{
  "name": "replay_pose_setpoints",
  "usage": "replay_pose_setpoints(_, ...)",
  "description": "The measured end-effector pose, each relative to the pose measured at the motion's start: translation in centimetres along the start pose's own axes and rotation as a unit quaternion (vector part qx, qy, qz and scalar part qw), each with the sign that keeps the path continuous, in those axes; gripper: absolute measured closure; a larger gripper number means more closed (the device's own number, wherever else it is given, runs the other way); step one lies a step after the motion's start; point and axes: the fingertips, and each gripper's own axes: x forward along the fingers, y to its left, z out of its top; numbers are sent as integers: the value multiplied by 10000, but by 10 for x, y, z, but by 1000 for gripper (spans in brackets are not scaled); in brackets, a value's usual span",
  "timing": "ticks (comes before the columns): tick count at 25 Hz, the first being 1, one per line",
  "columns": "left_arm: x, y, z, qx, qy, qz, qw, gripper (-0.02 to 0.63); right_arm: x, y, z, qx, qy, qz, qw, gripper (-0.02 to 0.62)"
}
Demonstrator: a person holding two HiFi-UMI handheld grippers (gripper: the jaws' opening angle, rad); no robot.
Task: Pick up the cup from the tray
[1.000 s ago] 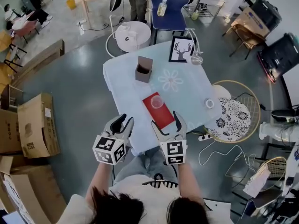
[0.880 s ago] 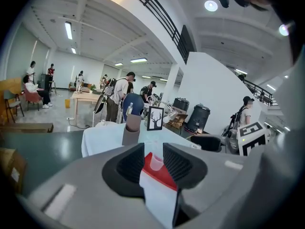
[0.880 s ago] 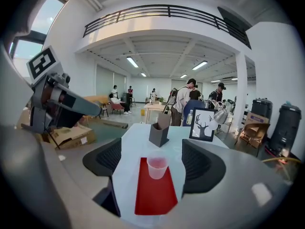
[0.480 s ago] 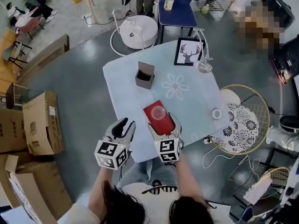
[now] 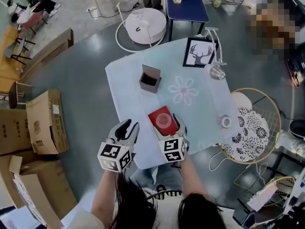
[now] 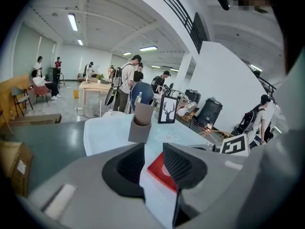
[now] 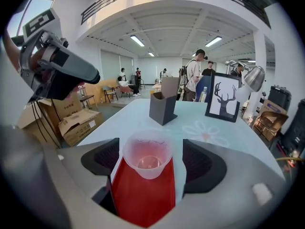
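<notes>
A clear plastic cup (image 5: 163,120) stands upright on a red tray (image 5: 156,115) near the front edge of the pale blue table (image 5: 200,101). My right gripper (image 5: 167,125) reaches over the tray with one jaw on each side of the cup. In the right gripper view the cup (image 7: 147,159) sits between the dark pads (image 7: 202,162), with a gap on both sides; the jaws are opening. My left gripper (image 5: 127,128) hovers at the table's front left edge, left of the tray. Its jaws are slightly apart with nothing between them (image 6: 153,163).
A grey open box (image 5: 150,78) stands mid-table. A framed deer picture (image 5: 198,52) and a desk lamp (image 5: 215,71) are at the far side, and a tape roll (image 5: 225,121) lies at the right edge. A wicker chair (image 5: 252,128) is on the right, cardboard boxes (image 5: 45,123) on the left.
My right gripper has moved forward over the red tray, so the cup now stands between its jaws. The left gripper has stayed at the table's front edge.
</notes>
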Motion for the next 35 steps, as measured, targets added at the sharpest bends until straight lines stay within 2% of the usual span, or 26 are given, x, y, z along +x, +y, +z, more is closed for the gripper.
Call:
replay_pose_setpoints(5,11,-1,-1,-91,81,-33,9999,382,9,1,-5,-79,262,159,9995,174)
replay_pose_setpoints(7,14,-2,-2,-81,116,-55,9999,382,10,0,-5,-135,265,136,9995,230)
replay_pose_setpoints(14,20,3,2,-103,128,30,9999,382,9,0,-2,-108,228,296,9992,238)
replay_pose_setpoints(20,25,-1,5,-88,117,14,9999,382,-1,-6,18,24,56,240,9997,239)
replay_pose_setpoints(27,30,-7,17,23,49,-17,10000,382,-10,-31,30,21,-70,-1,10000,239)
replay_pose_setpoints(35,35,-8,23,14,7,51,10000,382,-17,-84,28,279,-50,-602,9978,239)
